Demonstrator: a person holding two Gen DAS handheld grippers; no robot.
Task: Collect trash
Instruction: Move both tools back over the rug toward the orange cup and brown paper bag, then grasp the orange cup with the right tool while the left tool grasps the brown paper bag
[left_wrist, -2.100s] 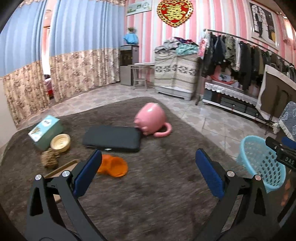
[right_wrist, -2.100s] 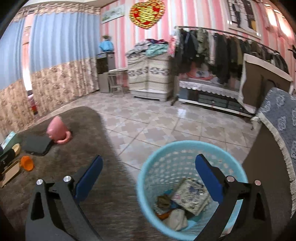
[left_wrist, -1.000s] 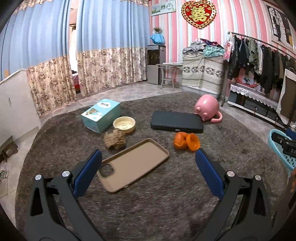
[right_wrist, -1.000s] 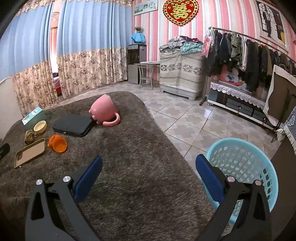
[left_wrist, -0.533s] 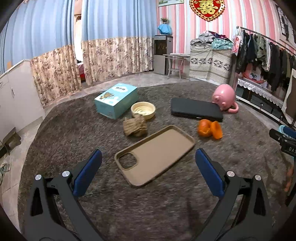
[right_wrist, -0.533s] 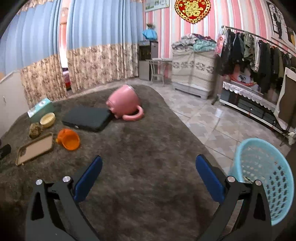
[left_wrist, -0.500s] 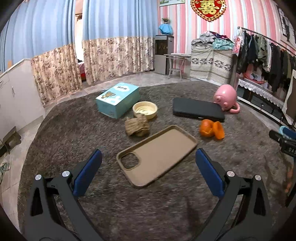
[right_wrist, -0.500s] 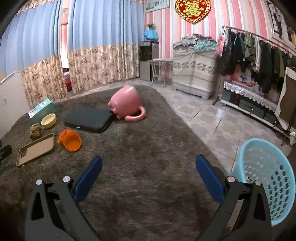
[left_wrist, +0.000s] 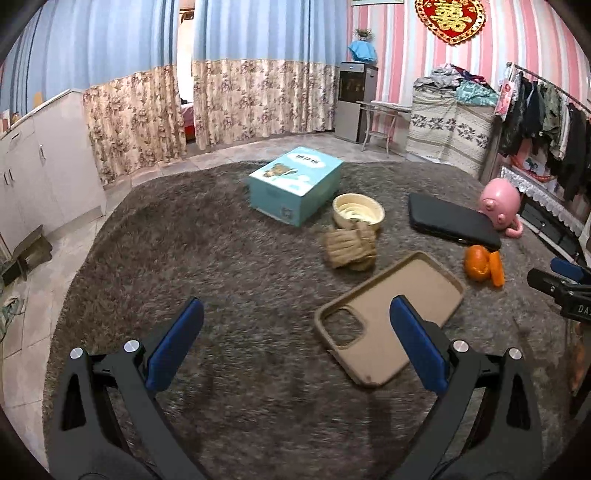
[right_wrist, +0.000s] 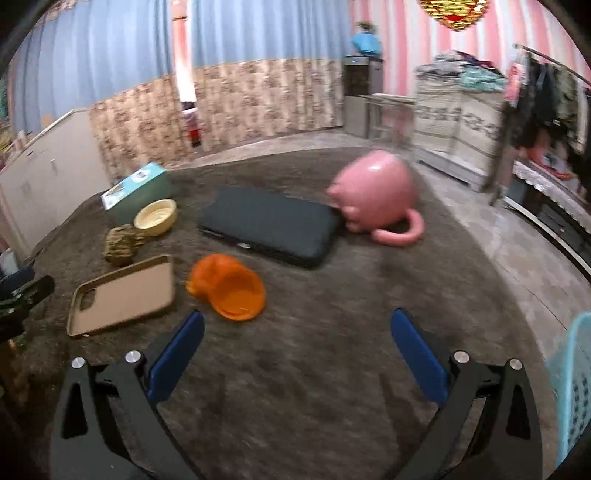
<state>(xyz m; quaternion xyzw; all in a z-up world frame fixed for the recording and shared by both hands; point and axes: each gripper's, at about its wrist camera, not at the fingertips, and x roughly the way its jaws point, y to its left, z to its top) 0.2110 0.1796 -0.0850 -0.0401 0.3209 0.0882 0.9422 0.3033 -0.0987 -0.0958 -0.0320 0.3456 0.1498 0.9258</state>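
A crumpled brown paper wad (left_wrist: 350, 248) (right_wrist: 122, 245) lies on the grey rug between a cream bowl (left_wrist: 357, 213) (right_wrist: 155, 216) and a tan phone case (left_wrist: 388, 316) (right_wrist: 123, 294). Orange peel (left_wrist: 483, 264) (right_wrist: 229, 288) rests right of the case. My left gripper (left_wrist: 295, 339) hovers open and empty over the rug, with the case by its right finger. My right gripper (right_wrist: 295, 350) is open and empty too, just short of the peel. The light blue basket (right_wrist: 572, 380) shows only at the right edge of the right wrist view.
A teal box (left_wrist: 294, 184), a black flat case (left_wrist: 452, 226) (right_wrist: 269, 224) and a tipped pink mug (left_wrist: 499, 206) (right_wrist: 376, 195) lie further back on the rug. Tiled floor surrounds the rug. A clothes rack (left_wrist: 546, 122) and white cabinets (left_wrist: 33, 173) line the walls.
The left gripper has swung left, so the objects slid right in its view. The right gripper turned from the basket to the rug and came closer to the peel. Both stayed open.
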